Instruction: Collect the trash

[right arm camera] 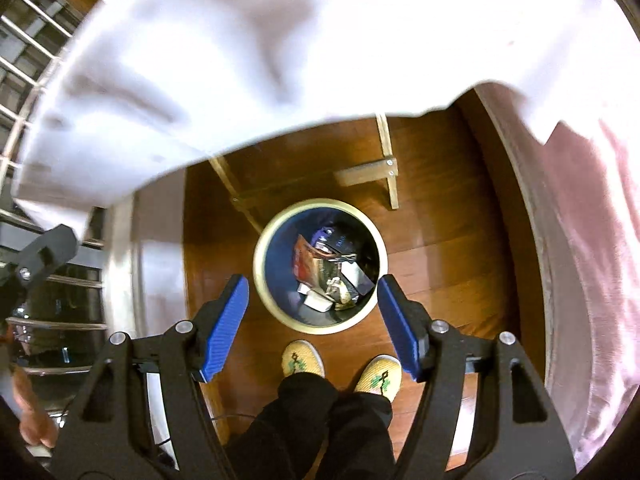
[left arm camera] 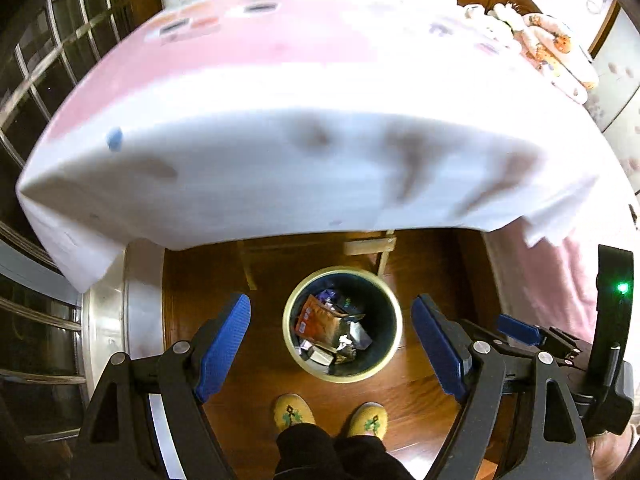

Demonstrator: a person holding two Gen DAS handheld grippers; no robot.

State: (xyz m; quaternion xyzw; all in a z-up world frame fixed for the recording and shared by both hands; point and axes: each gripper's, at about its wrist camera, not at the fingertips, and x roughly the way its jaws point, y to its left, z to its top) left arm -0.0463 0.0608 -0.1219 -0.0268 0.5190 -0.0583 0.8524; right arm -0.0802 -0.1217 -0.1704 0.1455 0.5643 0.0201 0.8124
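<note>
Both black 2-finger grippers with blue ribbed pads, left gripper [left arm camera: 331, 344] and right gripper [right arm camera: 313, 322], point steeply down at lower centre, jaws wide and empty, the right's widening. Between each pair, on the brown wooden floor [right arm camera: 432, 216], stands the round cream-rimmed bin [left arm camera: 342, 324] holding crumpled wrappers [right arm camera: 328, 272], just above 2 yellow slippers [left arm camera: 330, 416].
</note>
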